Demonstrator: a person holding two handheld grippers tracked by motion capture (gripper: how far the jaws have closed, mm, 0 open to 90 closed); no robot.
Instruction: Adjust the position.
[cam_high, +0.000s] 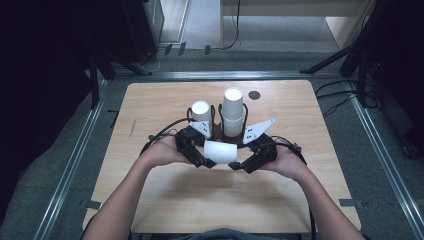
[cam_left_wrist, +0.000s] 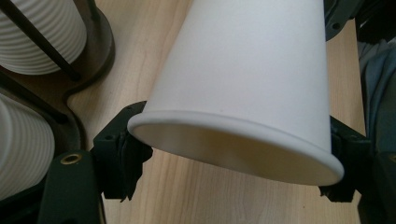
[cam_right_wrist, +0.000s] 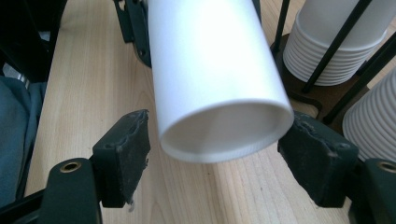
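The left gripper (cam_high: 209, 162) pinches the wide rim of a paper cup (cam_high: 220, 151) lying sideways above the table (cam_high: 150, 200), while the right gripper (cam_high: 235, 165) stands open around its base, so squeezing harder could crush the thin wall

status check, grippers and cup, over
Left gripper shut on cup rim. Right gripper open around its other end. Cup sideways above table. Cup stacks close behind.
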